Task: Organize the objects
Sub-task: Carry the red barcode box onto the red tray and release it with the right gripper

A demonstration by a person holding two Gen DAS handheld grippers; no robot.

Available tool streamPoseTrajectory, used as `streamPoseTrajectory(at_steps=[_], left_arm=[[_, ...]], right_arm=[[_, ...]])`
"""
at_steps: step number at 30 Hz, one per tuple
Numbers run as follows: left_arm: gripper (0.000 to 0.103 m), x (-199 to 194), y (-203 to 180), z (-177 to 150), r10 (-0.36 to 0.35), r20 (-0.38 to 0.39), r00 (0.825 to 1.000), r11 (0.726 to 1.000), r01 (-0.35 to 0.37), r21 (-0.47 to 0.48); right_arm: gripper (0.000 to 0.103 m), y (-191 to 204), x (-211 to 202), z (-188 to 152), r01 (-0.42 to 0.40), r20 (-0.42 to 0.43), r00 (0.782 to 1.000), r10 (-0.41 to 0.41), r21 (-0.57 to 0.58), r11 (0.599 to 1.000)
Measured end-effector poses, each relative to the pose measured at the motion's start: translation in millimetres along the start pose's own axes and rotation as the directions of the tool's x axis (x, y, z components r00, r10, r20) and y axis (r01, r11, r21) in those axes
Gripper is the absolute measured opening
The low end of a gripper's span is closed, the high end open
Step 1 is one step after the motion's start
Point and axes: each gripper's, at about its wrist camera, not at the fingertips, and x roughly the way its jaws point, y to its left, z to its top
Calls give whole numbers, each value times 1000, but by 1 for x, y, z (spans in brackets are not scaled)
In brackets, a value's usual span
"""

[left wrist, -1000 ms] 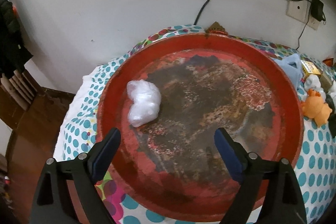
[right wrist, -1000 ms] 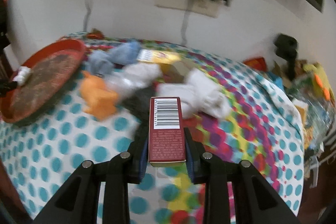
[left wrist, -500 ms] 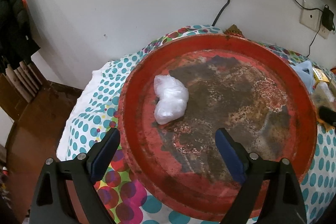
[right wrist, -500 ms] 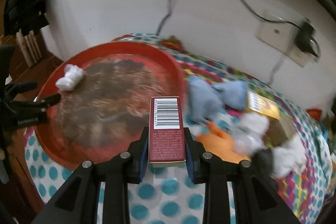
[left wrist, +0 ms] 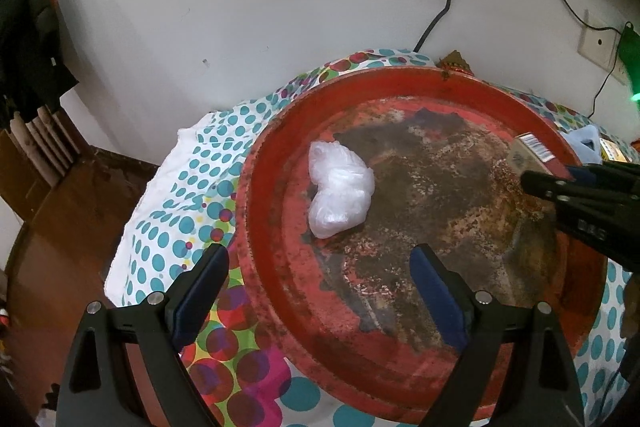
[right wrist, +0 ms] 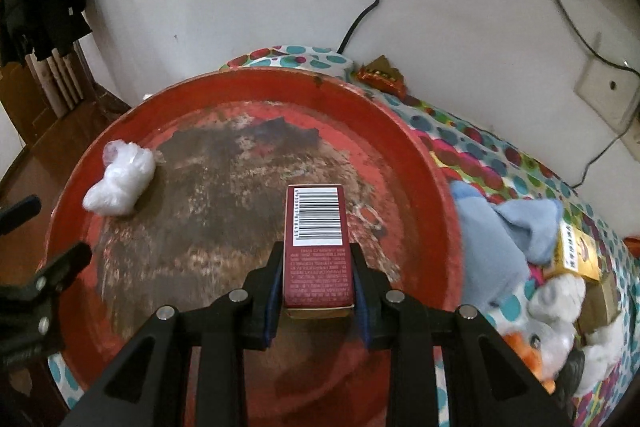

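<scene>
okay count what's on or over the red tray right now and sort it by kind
White plastic bag bundle lying on the red tray: 1
Maroon box with a barcode, held over the tray in the right tongs: 1
Total: 2

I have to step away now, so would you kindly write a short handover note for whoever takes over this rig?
Right gripper: shut on the dark red box, held above the red tray.
Left gripper: open, empty, over the tray's near-left rim.
Done: white plastic bundle lies in the tray.
Left: release the box into the tray, then fetch the pile on the dotted cloth to the tray's right: blue plush, yellow box, orange toy and other soft items.
</scene>
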Motion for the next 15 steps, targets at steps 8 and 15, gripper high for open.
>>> streamPoseTrajectory(at_steps=[8,15], left_arm=[[91,1,-1,-2,-16,-1,1000,1000,16,10],[91,-5,4,1,-77,23,997,997,77,0]], right_arm=[[32,2,19,2,-3,-53,999,3,4,1000],[43,-14,-7,-6,-22,-24,999,24,71,997]])
